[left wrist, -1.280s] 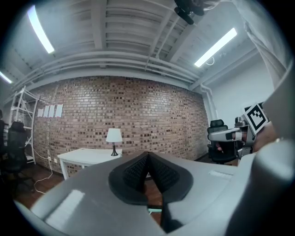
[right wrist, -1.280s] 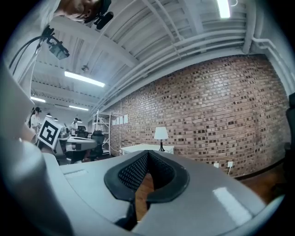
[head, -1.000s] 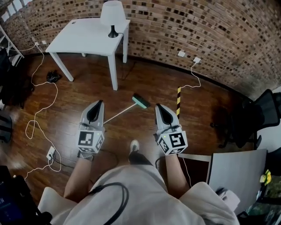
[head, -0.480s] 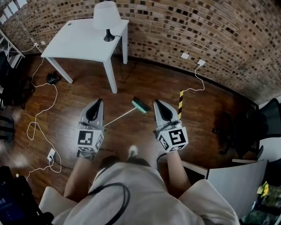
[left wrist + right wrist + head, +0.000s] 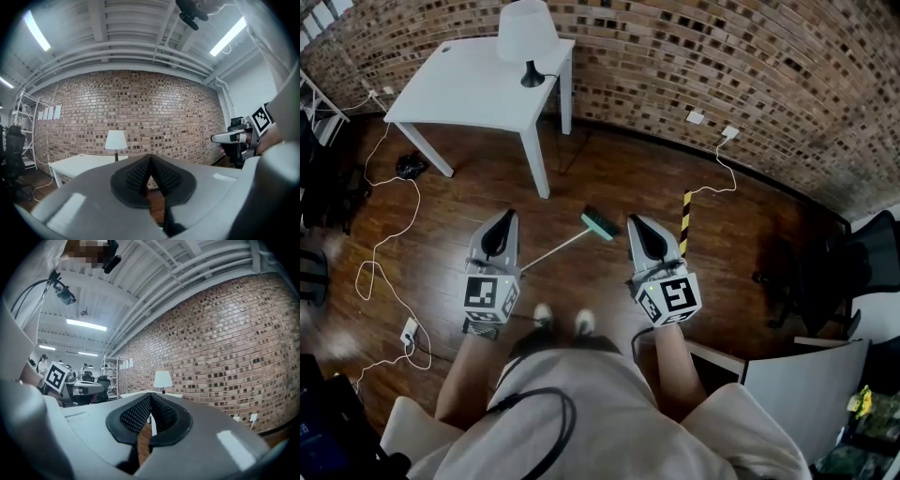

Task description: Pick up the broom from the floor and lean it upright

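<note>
The broom (image 5: 567, 239) lies eight-to-two o'clock, handle end beside the closed, empty left gripper (image 5: 507, 218), head beside the equally closed right gripper (image 5: 634, 222).

The near end of the broom (image 5: 598, 223) handle runs behind my left gripper (image 5: 508, 217) in the head view, so I cannot tell where it ends. The dark lump (image 5: 411, 166) on the floor (image 5: 581, 178) near the counter (image 5: 478, 84) leg is too small to name. The black chair (image 5: 867, 262) is cut off by the right edge, and what the grey panel (image 5: 802, 384) is I cannot tell. My shoes (image 5: 584, 322) are half hidden under my own torso.
</note>
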